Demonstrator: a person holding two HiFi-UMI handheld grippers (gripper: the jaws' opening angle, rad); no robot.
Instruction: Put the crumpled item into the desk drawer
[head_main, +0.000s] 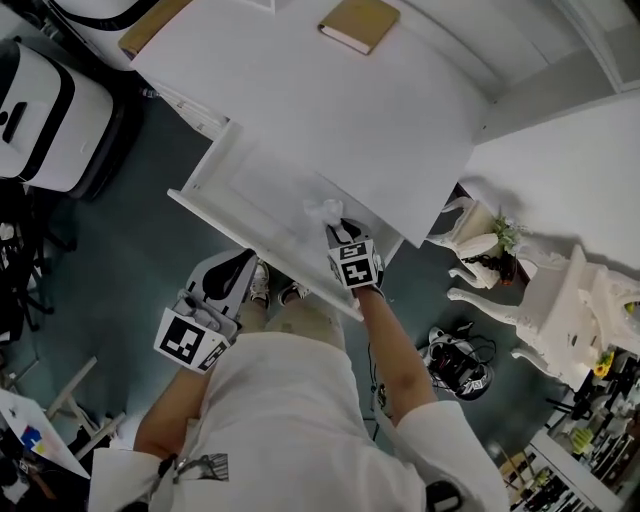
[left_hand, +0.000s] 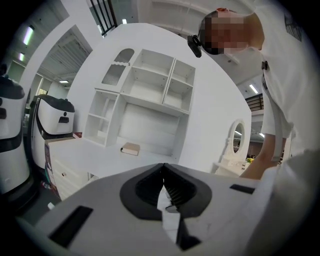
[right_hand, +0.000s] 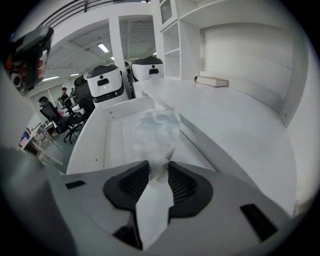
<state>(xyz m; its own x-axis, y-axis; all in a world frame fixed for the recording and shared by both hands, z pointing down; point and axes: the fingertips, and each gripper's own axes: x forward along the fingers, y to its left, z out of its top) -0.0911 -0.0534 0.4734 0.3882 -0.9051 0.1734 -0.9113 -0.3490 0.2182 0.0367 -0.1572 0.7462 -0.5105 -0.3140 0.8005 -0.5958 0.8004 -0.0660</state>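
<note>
The crumpled item (right_hand: 157, 132) is a wad of clear plastic, pinched at its lower end between the pads of my right gripper (right_hand: 159, 169). In the head view it (head_main: 325, 210) hangs over the open white desk drawer (head_main: 262, 190), near the drawer's front right part, with the right gripper (head_main: 340, 232) just behind it. The drawer's inside (right_hand: 117, 137) looks bare. My left gripper (head_main: 237, 268) is held low, off the drawer's front edge, near the person's body. Its jaws meet at the tips with nothing between them (left_hand: 163, 167).
A tan book (head_main: 358, 22) lies at the back of the white desk top (head_main: 330, 100), below a white shelf unit (left_hand: 150, 90). White machines (head_main: 40, 115) stand to the left. An ornate white chair (head_main: 555, 300) and a helmet-like thing on the floor (head_main: 455, 365) are to the right.
</note>
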